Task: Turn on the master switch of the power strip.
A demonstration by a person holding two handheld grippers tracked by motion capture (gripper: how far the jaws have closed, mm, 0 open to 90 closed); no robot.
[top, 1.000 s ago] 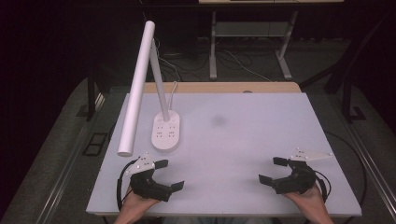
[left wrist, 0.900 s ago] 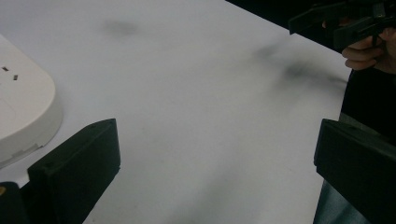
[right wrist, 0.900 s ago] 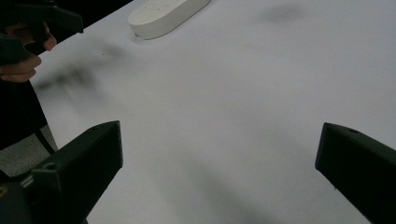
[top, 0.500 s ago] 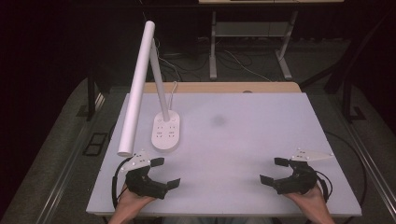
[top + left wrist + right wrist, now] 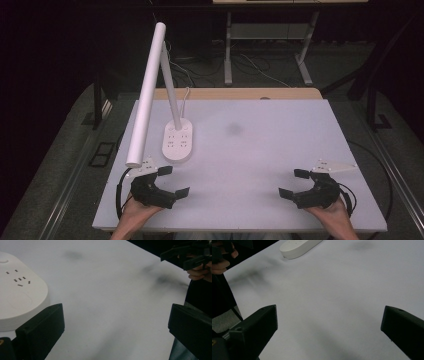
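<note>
The white desk lamp (image 5: pixel 178 141) stands at the left of the high view, a little above the middle of the frame. Its oval base, which carries several socket holes, lies flat on the white counter (image 5: pixel 260 150), and a thin stem rises from it to a long white tube head that slopes down toward the lower left of the picture. The lower end of the tube hangs just above the left hand-held gripper (image 5: pixel 170 181), so this gripper is the nearest one to the lamp. I judge it is placed there in order to reach the base or the tube.

In the left gripper view the base (image 5: pixel 21 300) fills the left edge, just beside the left jaw but apart from it. The jaws of this gripper are spread wide and nothing is between them.

The right hand-held gripper (image 5: pixel 292 184) rests at the lower right of the high view, well apart from the lamp. Its jaws are also wide apart and hold nothing; probably it waits there. In the right gripper view the base (image 5: pixel 299 247) appears far off at the top, left of the middle.

I see no container on the counter. A faint dark smudge (image 5: pixel 234 129) is near the middle of the counter.
</note>
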